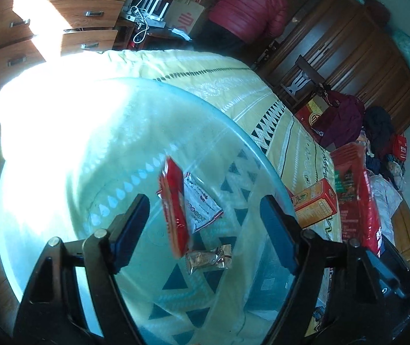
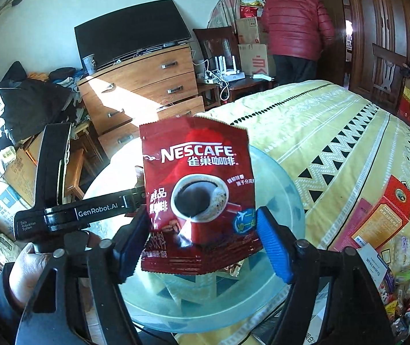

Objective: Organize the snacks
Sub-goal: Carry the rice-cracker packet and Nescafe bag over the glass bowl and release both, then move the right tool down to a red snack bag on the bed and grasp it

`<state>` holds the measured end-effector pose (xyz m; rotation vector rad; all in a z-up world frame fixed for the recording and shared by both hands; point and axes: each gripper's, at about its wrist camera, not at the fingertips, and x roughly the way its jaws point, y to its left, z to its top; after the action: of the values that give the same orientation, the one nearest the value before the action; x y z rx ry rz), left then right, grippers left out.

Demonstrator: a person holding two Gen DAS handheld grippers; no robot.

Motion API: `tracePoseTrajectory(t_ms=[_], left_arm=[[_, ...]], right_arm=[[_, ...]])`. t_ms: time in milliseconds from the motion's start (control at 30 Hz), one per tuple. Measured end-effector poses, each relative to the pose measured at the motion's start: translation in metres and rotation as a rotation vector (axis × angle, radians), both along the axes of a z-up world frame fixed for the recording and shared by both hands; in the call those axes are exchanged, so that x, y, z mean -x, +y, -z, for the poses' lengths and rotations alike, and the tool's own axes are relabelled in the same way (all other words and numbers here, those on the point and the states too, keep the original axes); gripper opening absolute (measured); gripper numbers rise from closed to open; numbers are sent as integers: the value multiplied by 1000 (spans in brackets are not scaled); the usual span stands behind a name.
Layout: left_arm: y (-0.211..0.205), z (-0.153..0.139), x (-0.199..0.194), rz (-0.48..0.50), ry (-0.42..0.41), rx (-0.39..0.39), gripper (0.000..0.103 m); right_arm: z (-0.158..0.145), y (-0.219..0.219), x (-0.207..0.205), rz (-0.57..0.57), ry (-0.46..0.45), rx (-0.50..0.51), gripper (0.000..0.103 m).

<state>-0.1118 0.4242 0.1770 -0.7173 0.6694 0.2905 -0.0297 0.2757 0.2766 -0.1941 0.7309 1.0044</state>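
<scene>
A red packet (image 2: 196, 198) reading "NESCAFE" hangs between the right claw's (image 2: 202, 241) parted blue pads; the left claw (image 1: 205, 230) gapes empty.

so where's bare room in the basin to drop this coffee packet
Most of the clear basin floor is bare: the whole sunlit side away from the red snack pack. Crowded middle: red pack, white sachet and gold wrapped candy. Bedspread beside the orange box is cluttered.
</scene>
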Motion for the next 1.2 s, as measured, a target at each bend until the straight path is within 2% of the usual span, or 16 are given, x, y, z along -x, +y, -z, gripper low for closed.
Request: tracePoseTrajectory(t_ms=[133, 267, 367, 400, 467, 533, 700, 767, 833, 933, 1033, 1067, 1133, 1200], left_arm=[[2, -2, 3, -17, 9, -9, 90], [-4, -5, 5, -10, 11, -21, 91], [-20, -14, 4, 28, -5, -52, 91], [-30, -18, 2, 48, -10, -69, 91], [-56, -25, -4, 115, -20, -98, 91], [-86, -30, -10, 203, -33, -118, 91], [-174, -34, -22, 436, -70, -140, 91], [-201, -30, -29, 511, -74, -146, 91], [-214, -22, -37, 534, -46, -156, 91], [-214, -15, -43, 529, -29, -135, 91], [-207, -16, -39, 517, -18, -163, 91], [-205, -17, -38, 513, -17, -162, 91], [-200, -21, -34, 502, -16, -158, 91], [-194, -23, -28, 487, -23, -143, 92]], right_arm=[[-3, -2, 4, 7, -5, -7, 79], [-12, -30, 20, 37, -35, -53, 79], [-11, -76, 39, 101, -64, -88, 80], [-7, -96, 47, 134, -74, -93, 84], [6, -138, 60, 215, -115, -98, 91], [28, -183, 65, 304, -122, -58, 92], [98, -294, 42, 509, 53, 86, 92], [113, -324, 31, 569, 82, 104, 92], [125, -345, 19, 610, 100, 113, 92], [136, -351, 12, 616, 145, 90, 91], [138, -348, 26, 576, 235, 55, 90], [140, -346, 32, 567, 300, 25, 90], [157, -342, 52, 592, 489, -30, 92], [181, -321, 72, 555, 599, 21, 92]])
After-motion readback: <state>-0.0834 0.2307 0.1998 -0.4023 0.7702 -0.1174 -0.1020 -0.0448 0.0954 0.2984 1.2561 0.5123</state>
